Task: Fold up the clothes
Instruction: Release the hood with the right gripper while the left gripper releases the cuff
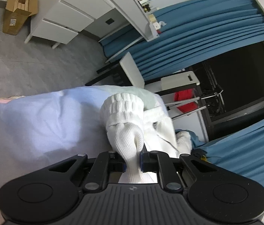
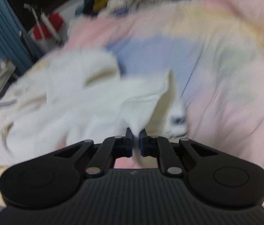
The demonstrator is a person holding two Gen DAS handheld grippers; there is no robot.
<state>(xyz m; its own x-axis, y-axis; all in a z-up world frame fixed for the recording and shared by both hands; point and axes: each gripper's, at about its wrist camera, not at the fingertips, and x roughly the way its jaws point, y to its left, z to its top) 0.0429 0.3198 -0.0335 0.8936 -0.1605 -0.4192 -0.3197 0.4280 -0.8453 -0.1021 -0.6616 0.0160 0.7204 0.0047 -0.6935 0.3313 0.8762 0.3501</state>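
On the bed, over a pastel bedspread (image 2: pixel 225 60) of pink, blue and pale yellow patches, a white knitted garment (image 2: pixel 72 97) is seen, spread loosely and creased, not yet in any neat folded shape. A bunched part of that knit, with a ribbed cuff (image 1: pixel 122 103) standing up beyond it, is clamped between the jaws of the left gripper (image 1: pixel 132 162), near the bed's edge where the floor and blue curtains (image 1: pixel 206 37) come into view. A pinch of the same white cloth is held tight by the right gripper (image 2: pixel 135 140), whose jaws are drawn nearly together on it, and a flap is lifted off the bedspread from that grip. The right wrist view is blurred, so finer details of the cloth cannot be made out. Which parts of the garment are held cannot be told with certainty. As a judgement, a fold is under way: both holds are taken, cloth is raised, yet no finished fold is shown, and a compact stack remains to be made. More clothing appears heaped at the bed's far edge (image 2: pixel 124 1), though it is too blurred to be named.
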